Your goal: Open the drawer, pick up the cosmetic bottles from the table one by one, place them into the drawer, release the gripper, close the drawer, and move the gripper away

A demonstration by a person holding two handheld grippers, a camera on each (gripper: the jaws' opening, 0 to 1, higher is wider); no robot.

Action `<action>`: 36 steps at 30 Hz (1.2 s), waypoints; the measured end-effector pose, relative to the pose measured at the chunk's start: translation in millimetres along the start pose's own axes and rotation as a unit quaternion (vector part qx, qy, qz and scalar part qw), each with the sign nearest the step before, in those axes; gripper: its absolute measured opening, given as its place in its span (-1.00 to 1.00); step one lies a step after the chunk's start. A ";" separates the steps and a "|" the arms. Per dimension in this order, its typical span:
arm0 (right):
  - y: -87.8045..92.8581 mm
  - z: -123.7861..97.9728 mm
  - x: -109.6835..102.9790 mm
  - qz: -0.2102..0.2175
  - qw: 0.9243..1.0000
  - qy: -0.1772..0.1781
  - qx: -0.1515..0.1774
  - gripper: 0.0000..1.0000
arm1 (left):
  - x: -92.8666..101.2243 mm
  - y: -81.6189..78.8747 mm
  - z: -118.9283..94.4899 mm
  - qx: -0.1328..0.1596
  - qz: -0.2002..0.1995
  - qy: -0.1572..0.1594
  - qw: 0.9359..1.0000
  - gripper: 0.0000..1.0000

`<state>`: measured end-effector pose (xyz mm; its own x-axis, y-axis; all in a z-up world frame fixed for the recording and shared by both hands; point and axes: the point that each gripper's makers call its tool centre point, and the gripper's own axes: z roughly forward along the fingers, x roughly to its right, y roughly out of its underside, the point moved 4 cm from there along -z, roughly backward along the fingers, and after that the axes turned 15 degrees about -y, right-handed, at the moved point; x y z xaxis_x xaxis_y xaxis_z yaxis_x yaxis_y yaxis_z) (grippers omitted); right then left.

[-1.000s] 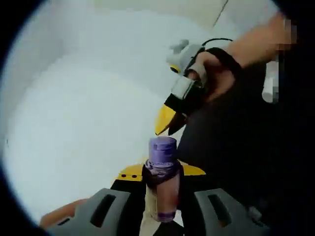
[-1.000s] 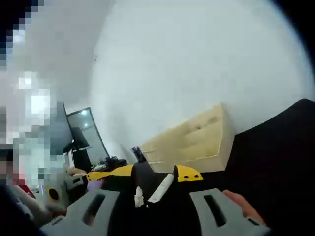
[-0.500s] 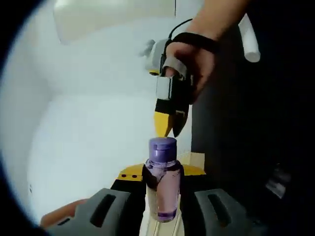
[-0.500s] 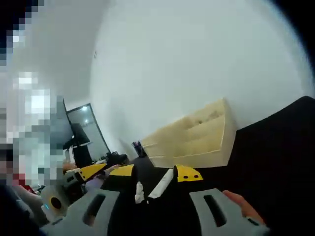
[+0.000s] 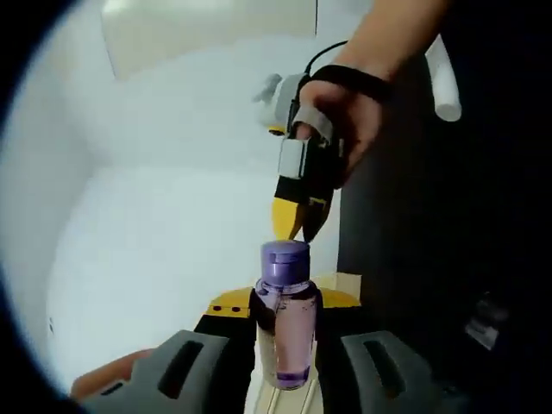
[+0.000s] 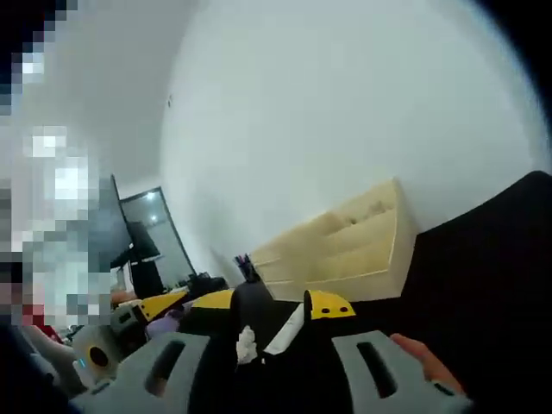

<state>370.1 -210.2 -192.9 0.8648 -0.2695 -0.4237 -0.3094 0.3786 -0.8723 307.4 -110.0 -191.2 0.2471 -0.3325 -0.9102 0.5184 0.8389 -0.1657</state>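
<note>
Left gripper view: the left gripper [image 5: 285, 345] clamps its jaws on a purple-capped cosmetic bottle [image 5: 285, 319], upright; beyond it the right gripper [image 5: 297, 226] hangs with jaws together over the dark tabletop [image 5: 431, 259]; a white tube [image 5: 442, 78] lies far right.

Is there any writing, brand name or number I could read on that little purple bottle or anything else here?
None can be read.
Bottle held in the left gripper: purple cap and clear body, no legible label.
Right gripper: yellow jaws, no readable marks.
Wooden drawer unit: plain, no text.
</note>
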 end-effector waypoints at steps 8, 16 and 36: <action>-16.2 -2.6 -13.4 -0.021 0.998 -0.033 0.045 -0.45 | 1.3 1.6 -2.2 -0.014 -0.076 0.017 0.997 -0.58; -17.6 2.6 -29.3 -0.039 0.995 -0.074 0.045 -0.38 | -1.0 12.6 -2.1 -0.060 -0.255 0.062 0.963 -0.58; 2.3 10.9 -101.8 -0.114 0.962 -0.248 -0.028 -0.32 | -0.3 -5.2 -33.9 0.013 -0.645 0.301 0.702 -0.58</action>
<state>285.6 -172.3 -149.1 0.9905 0.1213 -0.0642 -0.0989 0.3075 -0.9464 276.9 -99.7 -202.9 -0.8283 -0.5603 -0.0055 0.0097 -0.0044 -0.9999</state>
